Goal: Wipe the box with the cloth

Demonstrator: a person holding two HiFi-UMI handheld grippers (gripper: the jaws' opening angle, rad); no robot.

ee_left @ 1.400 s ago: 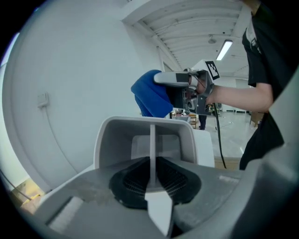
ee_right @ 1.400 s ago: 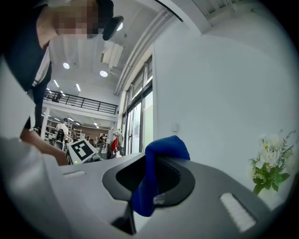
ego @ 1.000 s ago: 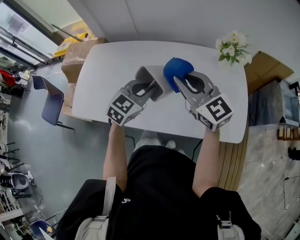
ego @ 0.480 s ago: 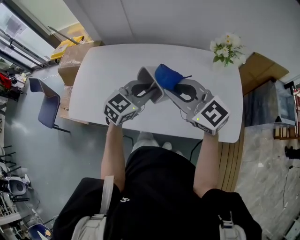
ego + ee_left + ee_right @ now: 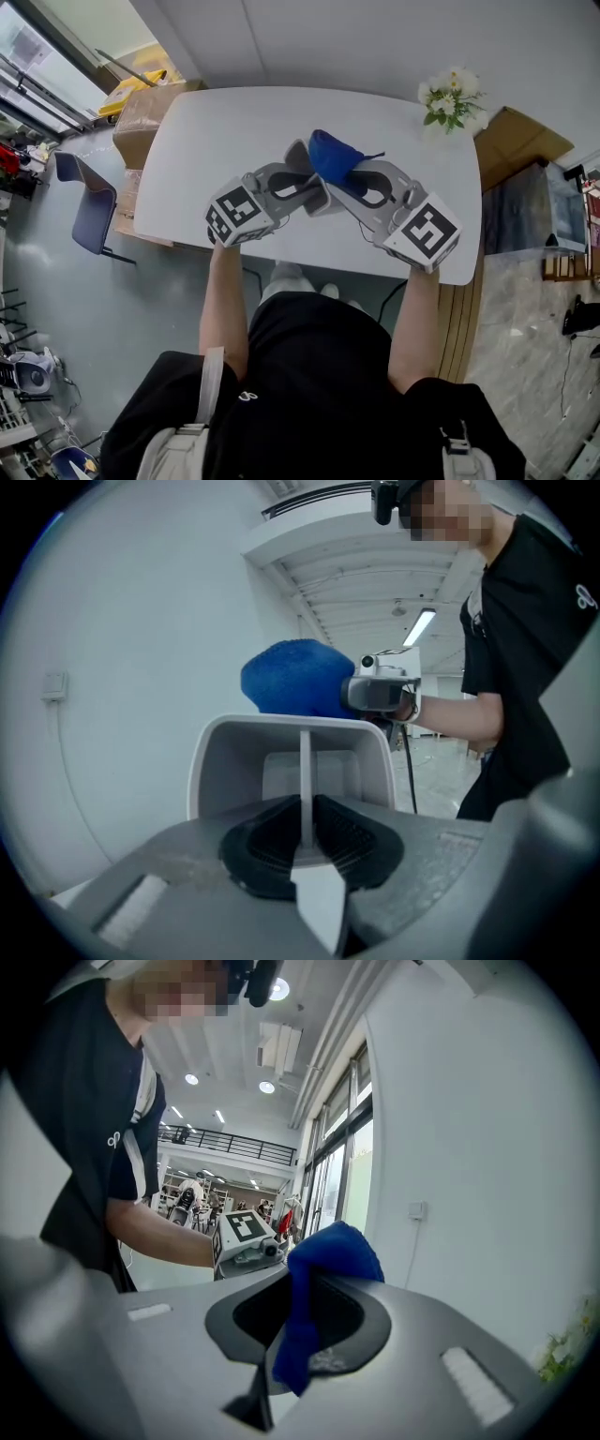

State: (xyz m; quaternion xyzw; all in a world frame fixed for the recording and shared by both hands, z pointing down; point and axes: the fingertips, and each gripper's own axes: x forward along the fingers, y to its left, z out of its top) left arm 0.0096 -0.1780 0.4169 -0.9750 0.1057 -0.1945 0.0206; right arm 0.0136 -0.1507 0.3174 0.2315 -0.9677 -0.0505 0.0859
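**Box [image 5: 291, 752] held by one thin panel, cloth [image 5: 323, 1251] at its rim**

Nearest the person, the left gripper [image 5: 298, 185] is clenched on a thin panel of the box, seen edge-on between the black pads [image 5: 352, 836]. The box's open side faces that gripper's camera. The right gripper [image 5: 298, 1335] is clamped on the cloth, a blue bunch bulging above the jaws with a tail hanging below. Both are held up over the table [image 5: 216, 122], with the cloth at the box's far rim; whether they touch cannot be told. Beyond them, flowers [image 5: 452, 94] stand at the table's far corner.

The likely weak point is the hold on the box. With only one thin panel gripped, hard wiping pressure could twist the box or pull it from the jaws and drop it. The loose tail could also catch on the rim and drag the cloth out.
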